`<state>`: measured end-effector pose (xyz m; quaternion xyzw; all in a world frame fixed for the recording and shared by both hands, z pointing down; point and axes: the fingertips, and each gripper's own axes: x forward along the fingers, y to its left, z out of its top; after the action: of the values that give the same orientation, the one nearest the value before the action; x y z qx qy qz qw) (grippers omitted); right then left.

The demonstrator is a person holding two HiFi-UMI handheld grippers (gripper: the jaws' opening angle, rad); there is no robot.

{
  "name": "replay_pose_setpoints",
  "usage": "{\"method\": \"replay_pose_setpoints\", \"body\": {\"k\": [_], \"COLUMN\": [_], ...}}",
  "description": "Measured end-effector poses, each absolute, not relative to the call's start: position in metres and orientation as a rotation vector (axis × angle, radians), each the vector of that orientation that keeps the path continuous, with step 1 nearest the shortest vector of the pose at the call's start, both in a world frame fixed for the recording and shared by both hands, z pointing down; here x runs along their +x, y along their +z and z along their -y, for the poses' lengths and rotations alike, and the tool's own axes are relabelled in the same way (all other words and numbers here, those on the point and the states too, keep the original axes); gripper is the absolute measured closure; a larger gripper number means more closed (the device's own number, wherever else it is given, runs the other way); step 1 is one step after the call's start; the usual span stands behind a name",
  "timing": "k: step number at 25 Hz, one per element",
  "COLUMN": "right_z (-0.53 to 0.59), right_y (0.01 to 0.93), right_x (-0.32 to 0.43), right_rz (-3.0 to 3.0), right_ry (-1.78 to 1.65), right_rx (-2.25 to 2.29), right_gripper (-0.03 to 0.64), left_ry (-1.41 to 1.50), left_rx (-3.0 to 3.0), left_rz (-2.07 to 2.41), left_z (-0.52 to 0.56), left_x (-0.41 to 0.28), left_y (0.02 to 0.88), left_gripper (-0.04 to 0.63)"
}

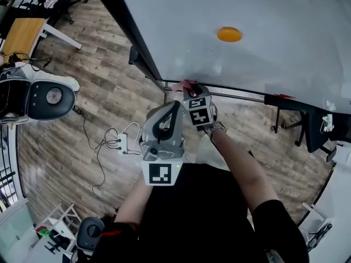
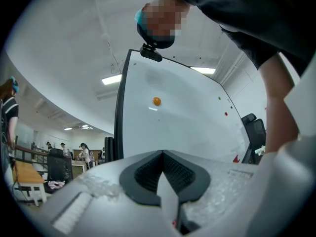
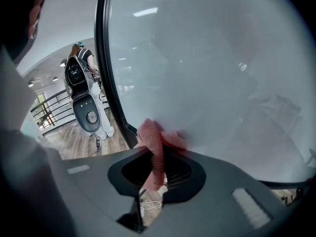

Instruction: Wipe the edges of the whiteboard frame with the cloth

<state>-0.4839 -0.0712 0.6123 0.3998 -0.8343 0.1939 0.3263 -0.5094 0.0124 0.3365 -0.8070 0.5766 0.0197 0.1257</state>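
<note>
The right hand-held gripper (image 3: 155, 171) has its jaws clamped on a bunched pink cloth (image 3: 154, 144). The wad pokes out past the jaw tips at 12 o'clock and presses into the lower-left corner of the whiteboard (image 1: 258, 10). That corner is where the black frame (image 3: 105, 73) turns from its left side into its bottom rail. In the head view the cloth (image 1: 186, 85) sits right at this corner. From there the frame's (image 1: 127, 23) left edge climbs away toward 11 o'clock, and the bottom rail runs off toward 3 o'clock.

The left hand-held gripper (image 2: 163, 180) is held back at about 7 o'clock of the right one, close to the person's body. Its jaws are together with nothing between them. An orange magnet (image 1: 228, 34) sits on the board well above the corner, and a power strip (image 1: 122, 144) lies on the wood floor (image 1: 104, 92) below.

The wiping appears to be under way at the corner. The next stroke likely calls for dragging the cloth along one frame edge, pressed firmly on the narrow black strip so that it does not slip onto the white surface.
</note>
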Motion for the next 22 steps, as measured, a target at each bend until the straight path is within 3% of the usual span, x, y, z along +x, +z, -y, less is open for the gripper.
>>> {"method": "replay_pose_setpoints", "body": {"k": [22], "right_z": [0.071], "right_y": [0.613], "right_x": [-0.476], "right_rz": [2.200], "right_ry": [0.573], "right_rx": [0.993], "right_gripper": [0.563], "left_ry": [-0.019], "left_rx": [-2.118], "left_rz": [-1.808], "left_z": [-0.007], "left_x": [-0.494], "left_y": [0.348], "left_gripper": [0.598]}}
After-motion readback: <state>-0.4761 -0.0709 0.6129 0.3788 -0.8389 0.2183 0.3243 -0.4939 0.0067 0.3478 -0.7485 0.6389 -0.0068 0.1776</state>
